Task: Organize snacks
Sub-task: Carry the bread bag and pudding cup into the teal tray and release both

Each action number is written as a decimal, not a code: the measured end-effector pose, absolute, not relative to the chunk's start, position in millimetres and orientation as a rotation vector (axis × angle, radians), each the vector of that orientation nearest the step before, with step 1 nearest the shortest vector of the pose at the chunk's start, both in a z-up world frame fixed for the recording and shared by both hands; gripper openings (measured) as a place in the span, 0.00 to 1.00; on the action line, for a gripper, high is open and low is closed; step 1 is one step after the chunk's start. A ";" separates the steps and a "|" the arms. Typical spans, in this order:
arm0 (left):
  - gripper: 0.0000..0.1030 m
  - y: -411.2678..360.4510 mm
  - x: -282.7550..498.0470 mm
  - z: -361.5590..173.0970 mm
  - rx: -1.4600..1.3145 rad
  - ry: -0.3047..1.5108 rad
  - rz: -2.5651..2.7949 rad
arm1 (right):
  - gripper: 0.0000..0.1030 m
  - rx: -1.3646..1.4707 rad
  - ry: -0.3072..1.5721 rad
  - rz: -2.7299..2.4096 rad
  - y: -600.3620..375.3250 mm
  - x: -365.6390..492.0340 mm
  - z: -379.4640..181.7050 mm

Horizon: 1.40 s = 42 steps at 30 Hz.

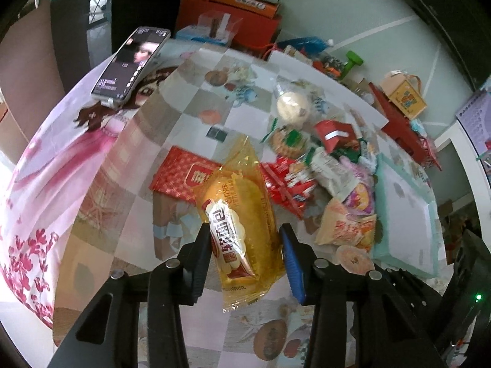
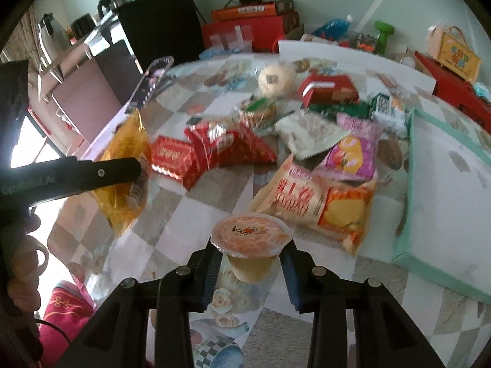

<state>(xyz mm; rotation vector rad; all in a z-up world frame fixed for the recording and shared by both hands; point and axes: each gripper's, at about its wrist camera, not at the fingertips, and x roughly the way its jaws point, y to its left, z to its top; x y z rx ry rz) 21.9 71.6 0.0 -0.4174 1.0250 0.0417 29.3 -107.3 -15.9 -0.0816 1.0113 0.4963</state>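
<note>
My left gripper [image 1: 245,239] is shut on a yellow wrapped cake [image 1: 239,214] and holds it above the table; the same cake shows in the right wrist view [image 2: 122,165], clamped by the left gripper's finger [image 2: 116,168]. My right gripper [image 2: 250,257] is shut on a jelly cup [image 2: 250,239] with an orange lid, lifted over the table. A pile of snack packets [image 2: 307,153] lies mid-table, with red packets [image 1: 184,174] beside it.
A mint-green tray [image 2: 445,184] lies at the right of the pile. A phone [image 1: 132,61] stands propped at the far left. Red and orange boxes [image 2: 254,21] and a small yellow case [image 1: 405,95] stand at the back. The table edge is on the left.
</note>
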 end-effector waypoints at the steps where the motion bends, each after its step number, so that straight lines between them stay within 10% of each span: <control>1: 0.44 69.8 22.7 3.5 -0.412 1.018 0.038 | 0.38 -0.077 1.002 0.495 -109.0 29.6 -12.0; 23: 0.44 -42.8 94.2 70.1 -0.306 0.894 -0.200 | 0.38 0.174 0.740 0.048 -253.5 107.8 80.9; 42: 0.44 -192.1 133.4 34.6 -0.132 0.983 -0.441 | 0.38 0.354 0.828 -0.390 -414.9 99.7 29.7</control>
